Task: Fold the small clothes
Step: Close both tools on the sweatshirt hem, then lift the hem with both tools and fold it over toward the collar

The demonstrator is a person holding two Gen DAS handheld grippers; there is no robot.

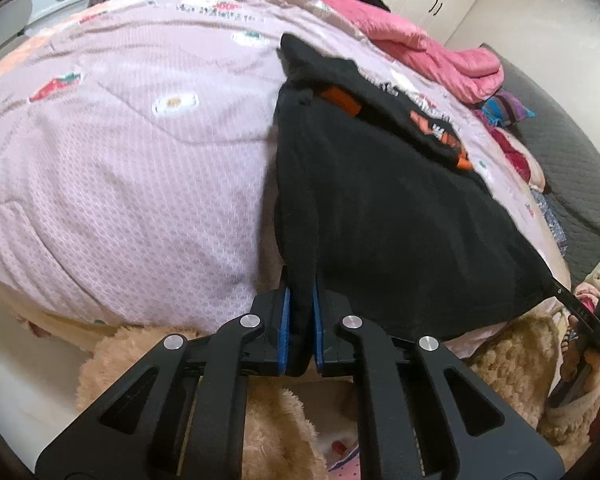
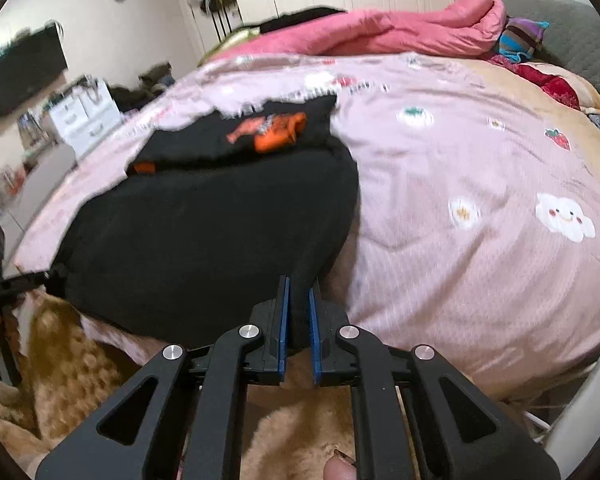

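A black garment (image 1: pixel 380 208) with an orange print lies spread on a pink bedspread (image 1: pixel 120 160) that covers the bed, its near hem at the bed's front edge. In the left wrist view the left tongs (image 1: pixel 301 320) sit at 6 o'clock, their blue pads (image 1: pixel 285 324) pressed together on the garment's near left corner, so the cloth runs up and away from them toward 1 o'clock. In the right wrist view the right tongs (image 2: pixel 299 320) are likewise at 6 o'clock and clamped on the garment's (image 2: pixel 204 232) near right corner, the black cloth pinched between the blue pads (image 2: pixel 286 320) and spreading from there toward 10 o'clock. The orange print (image 2: pixel 272 130) lies at the far end of the garment, at about 11 o'clock from the right tongs. The right tongs also show at the left view's 4 o'clock edge, at the hem's other corner. A rumpled pink blanket (image 2: pixel 400 30) lies at the far side of the bed, toward 12 o'clock. Tan fluffy fabric (image 1: pixel 280 420) shows below both tongs.
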